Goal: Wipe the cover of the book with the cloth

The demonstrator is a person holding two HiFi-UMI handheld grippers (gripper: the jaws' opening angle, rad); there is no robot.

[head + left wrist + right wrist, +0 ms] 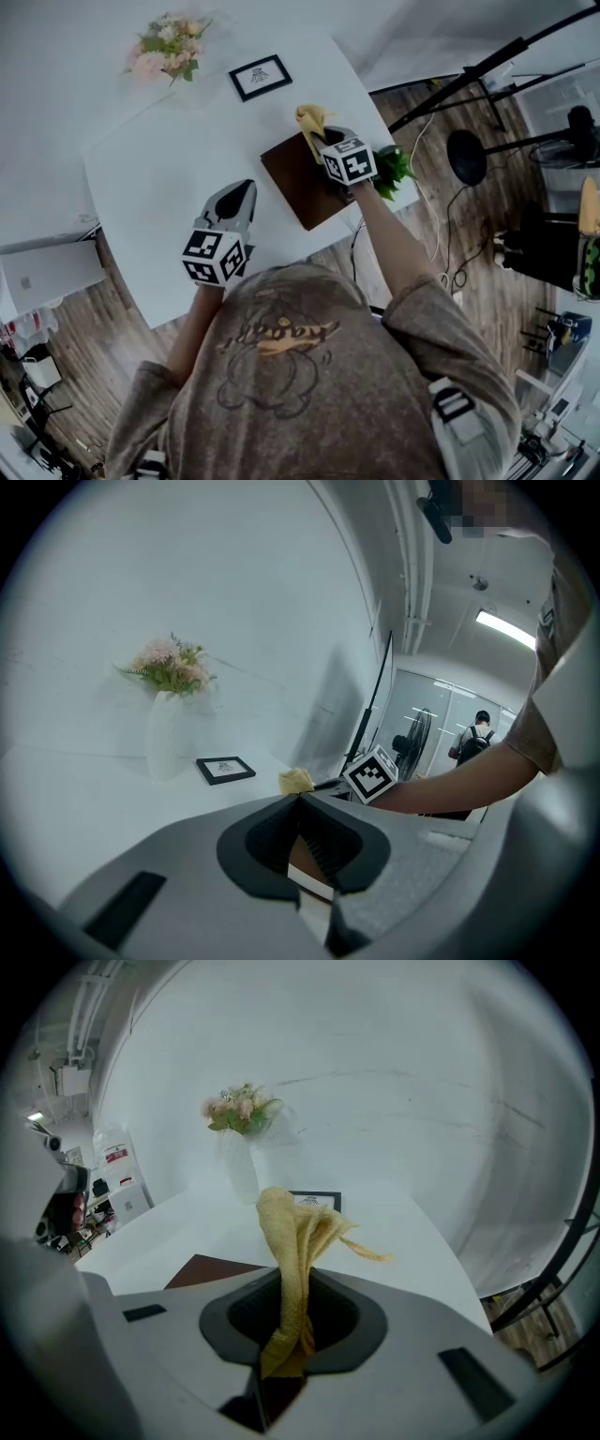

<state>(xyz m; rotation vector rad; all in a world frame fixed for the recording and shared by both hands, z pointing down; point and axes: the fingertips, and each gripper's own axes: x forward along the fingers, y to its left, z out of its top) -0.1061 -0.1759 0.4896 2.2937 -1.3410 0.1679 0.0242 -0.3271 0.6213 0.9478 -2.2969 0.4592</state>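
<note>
Head view shows one brown book (298, 187) on the white table (159, 178), near its right edge. Of the two grippers, the right gripper (326, 142) hovers over the book's far corner, clenched on the single yellow cloth (311, 119). The left gripper (240, 197), jaws pressed together on nothing, sits just beside the book. Wiping looks about to begin: next, the cloth must be lowered onto the cover.

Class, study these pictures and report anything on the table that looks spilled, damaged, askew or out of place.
Nothing stands out. The book lies flat on the table, the vase of flowers stands upright, and the cloth is simply bunched in the right gripper's jaws. No spill or damage shows.
</note>
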